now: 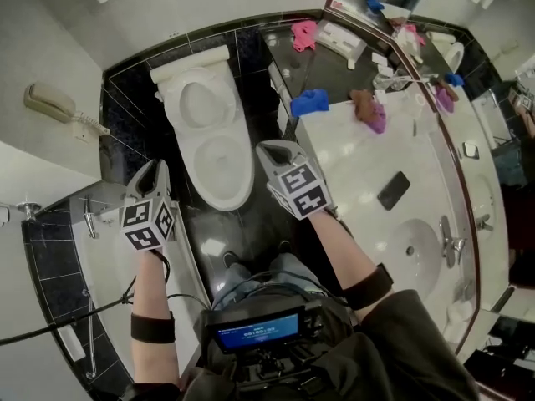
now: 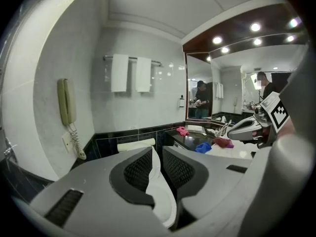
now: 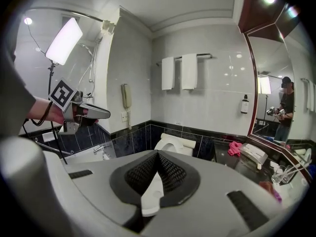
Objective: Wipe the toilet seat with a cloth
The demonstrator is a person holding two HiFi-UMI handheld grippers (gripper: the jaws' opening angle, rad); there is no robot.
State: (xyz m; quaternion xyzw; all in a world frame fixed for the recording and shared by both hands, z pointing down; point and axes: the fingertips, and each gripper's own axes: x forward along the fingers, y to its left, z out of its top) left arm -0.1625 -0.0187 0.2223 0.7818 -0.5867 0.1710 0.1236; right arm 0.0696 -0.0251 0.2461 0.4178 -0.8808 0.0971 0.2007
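Observation:
The white toilet [image 1: 209, 140] stands against the dark tiled wall, its seat [image 1: 224, 167] down and bare. A blue cloth [image 1: 310, 102] lies on the near corner of the vanity counter, also seen in the left gripper view as the blue cloth [image 2: 203, 146]. My left gripper [image 1: 155, 169] hovers left of the bowl's front, its jaws a little apart with nothing between them [image 2: 157, 154]. My right gripper [image 1: 272, 149] hangs right of the seat, just below the blue cloth, its tips closed together and empty [image 3: 158, 157].
A pink cloth [image 1: 303, 34] and a purple-brown cloth [image 1: 368, 111] lie on the counter, with a phone [image 1: 393, 190] and the sink [image 1: 415, 249] nearer. The bathtub rim [image 1: 100, 249] runs on the left. A wall telephone [image 1: 50, 103] hangs beside the toilet.

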